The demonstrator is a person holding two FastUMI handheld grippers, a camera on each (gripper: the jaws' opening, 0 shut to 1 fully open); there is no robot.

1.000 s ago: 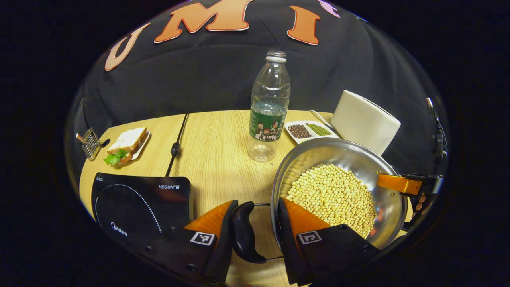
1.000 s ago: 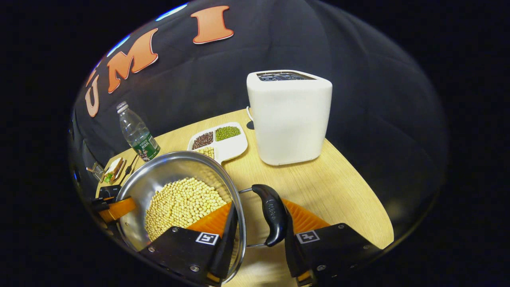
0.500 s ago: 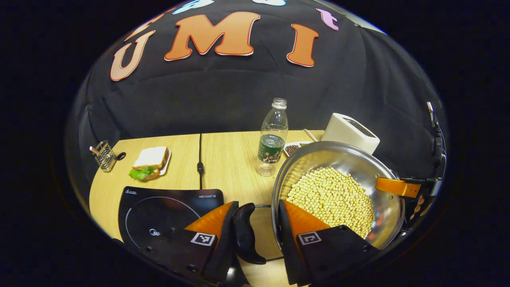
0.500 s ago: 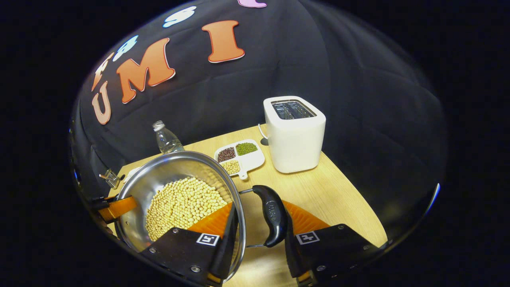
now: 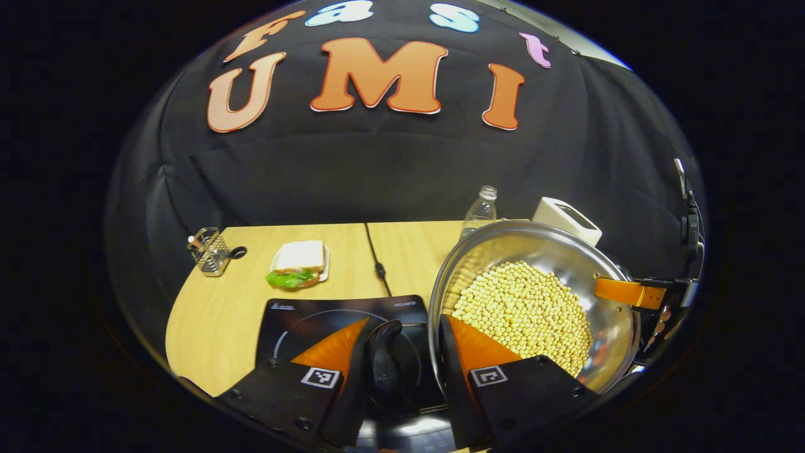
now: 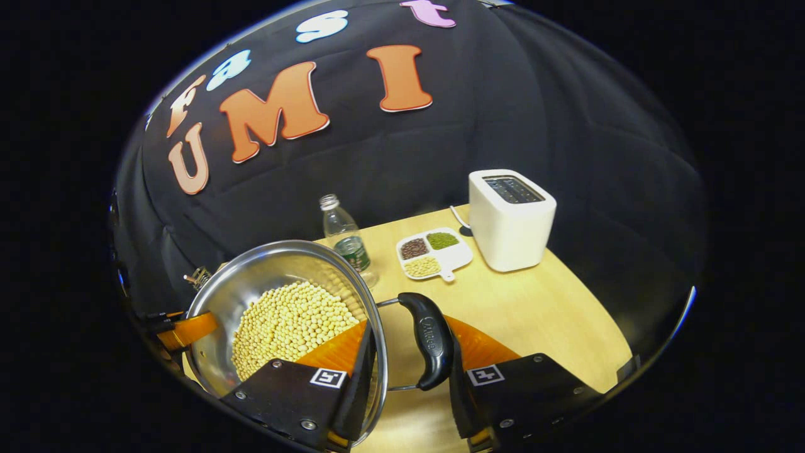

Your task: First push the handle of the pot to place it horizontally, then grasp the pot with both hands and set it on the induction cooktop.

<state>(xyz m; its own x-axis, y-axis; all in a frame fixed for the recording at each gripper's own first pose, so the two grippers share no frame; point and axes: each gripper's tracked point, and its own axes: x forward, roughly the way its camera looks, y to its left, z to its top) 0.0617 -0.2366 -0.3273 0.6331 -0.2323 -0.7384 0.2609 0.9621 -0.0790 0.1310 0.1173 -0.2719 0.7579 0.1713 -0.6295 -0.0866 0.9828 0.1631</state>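
Observation:
A steel pot full of pale soybeans hangs above the table, held from both sides. My left gripper is shut across the pot's left side, one finger outside its black handle and one inside the wall. Directly below that handle lies the black induction cooktop. In the right gripper view, my right gripper is shut the same way over the other black handle and the pot wall. Each view shows the other gripper's finger on the far rim.
On the left part of the table are a sandwich plate and a wire holder. A cable runs back from the cooktop. A water bottle, a divided bean tray and a white toaster stand at the right.
Both grippers have lifted the pot and carried it left. The bottle, tray and toaster have dropped away, and the cooktop has slid under the left handle.

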